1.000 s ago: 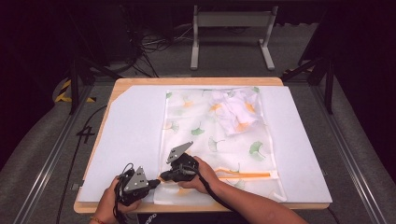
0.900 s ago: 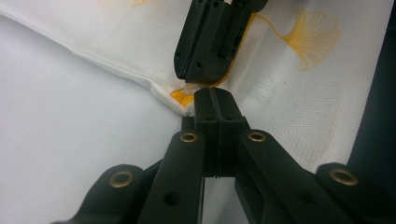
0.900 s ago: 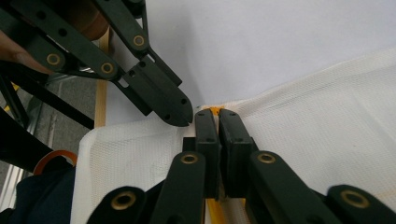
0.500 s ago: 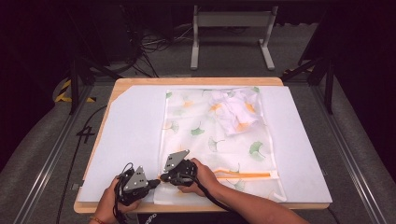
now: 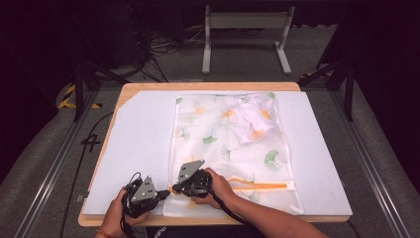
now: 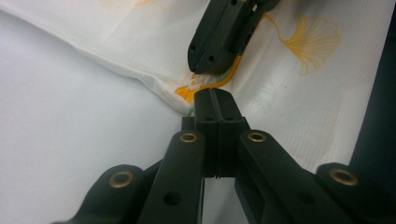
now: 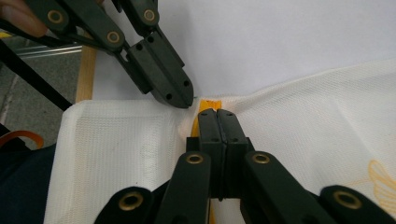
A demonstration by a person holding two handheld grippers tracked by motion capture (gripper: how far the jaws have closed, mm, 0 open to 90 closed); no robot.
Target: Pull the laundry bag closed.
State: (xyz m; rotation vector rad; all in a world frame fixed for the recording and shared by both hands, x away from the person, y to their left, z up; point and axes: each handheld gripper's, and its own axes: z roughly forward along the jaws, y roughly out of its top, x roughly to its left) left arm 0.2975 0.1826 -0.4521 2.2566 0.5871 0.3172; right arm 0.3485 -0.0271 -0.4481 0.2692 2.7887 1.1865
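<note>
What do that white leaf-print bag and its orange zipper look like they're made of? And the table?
The bag looks like fine white mesh fabric, probably synthetic: a tiny woven grid shows up close, matte and semi-sheer. The zipper appears to be orange cloth tape; its teeth are too small to judge. The table shows a pale wood edge, under a smooth matte white sheet, perhaps paper or plastic.

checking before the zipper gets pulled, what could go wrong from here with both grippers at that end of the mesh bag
The left gripper and right gripper sit shut, tip to tip, at the orange zipper end; they could collide or lose the small tab. A hard pull might drag the mesh laundry bag toward the table edge, bunching it and shifting the folded garment inside.
</note>
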